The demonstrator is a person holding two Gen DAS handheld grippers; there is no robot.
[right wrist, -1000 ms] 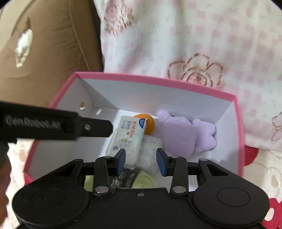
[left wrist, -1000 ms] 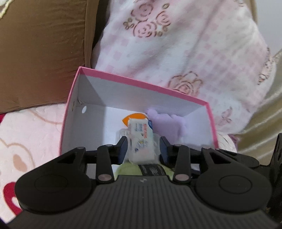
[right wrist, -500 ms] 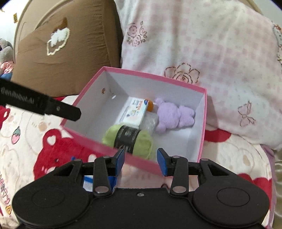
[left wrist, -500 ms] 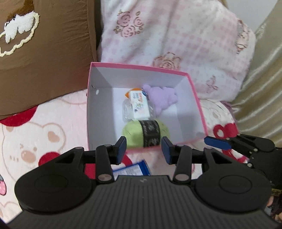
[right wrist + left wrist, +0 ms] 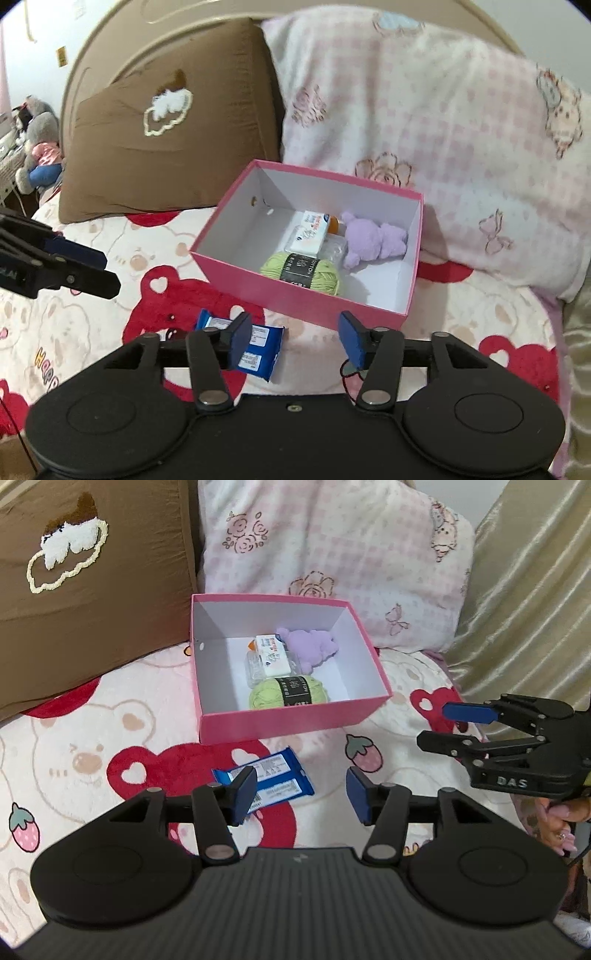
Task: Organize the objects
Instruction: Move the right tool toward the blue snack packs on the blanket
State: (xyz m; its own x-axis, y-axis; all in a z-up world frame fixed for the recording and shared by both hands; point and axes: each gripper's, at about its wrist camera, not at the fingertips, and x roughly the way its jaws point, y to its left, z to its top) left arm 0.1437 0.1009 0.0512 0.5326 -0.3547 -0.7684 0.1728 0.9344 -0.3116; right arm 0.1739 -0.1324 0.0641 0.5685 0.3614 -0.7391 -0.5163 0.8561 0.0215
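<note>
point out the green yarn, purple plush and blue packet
green yarn (image 5: 264,697): left wrist view, left green end.
purple plush (image 5: 373,238): right wrist view, body.
blue packet (image 5: 280,781): left wrist view, centre seam.

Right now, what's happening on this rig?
A person is tidying items into a pink box on the bed. Green yarn, a purple plush and a white packet lie inside. A blue wrapper lies outside on the blanket. The left gripper and right gripper hover open, holding nothing.
</note>
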